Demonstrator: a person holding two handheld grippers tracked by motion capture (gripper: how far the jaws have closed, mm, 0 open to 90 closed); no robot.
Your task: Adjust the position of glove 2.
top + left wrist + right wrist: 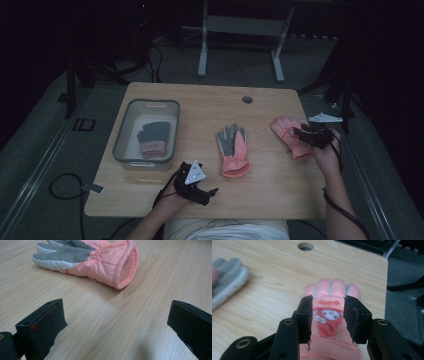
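The right tongs (pixel 327 315) hang over the puffy pink glove with a cartoon face on its back (pixel 329 322), which lies flat near the right edge of the pale wooden worktop (pixel 210 105). Its jaws stand partly open, one on each side of the glove, and I judge they hold nothing yet. The picture is blurry, so I cannot tell if the pads brush the cloth.

What could go wrong? The glove is soft and slippery — the jaws may pinch only the top layer, and the glove could slide out or flop when it is lifted. It sits close to the worktop's edge, so a push could send it to the floor.

The left tongs (pixel 202 192) rest low near the front edge, jaws wide open and empty. Just ahead lies the second glove, pink and puffy with a grey grippy palm and white finger sides (pixel 87 260). Its ribbed cuff faces the tongs. It is thick and squashy, so a bite on the cuff may roll off.

At the left stands a clear plastic tub with rounded corners (pixel 122 125). A dark grey knitted glove with a pink cuff (pixel 154 139) lies inside it.
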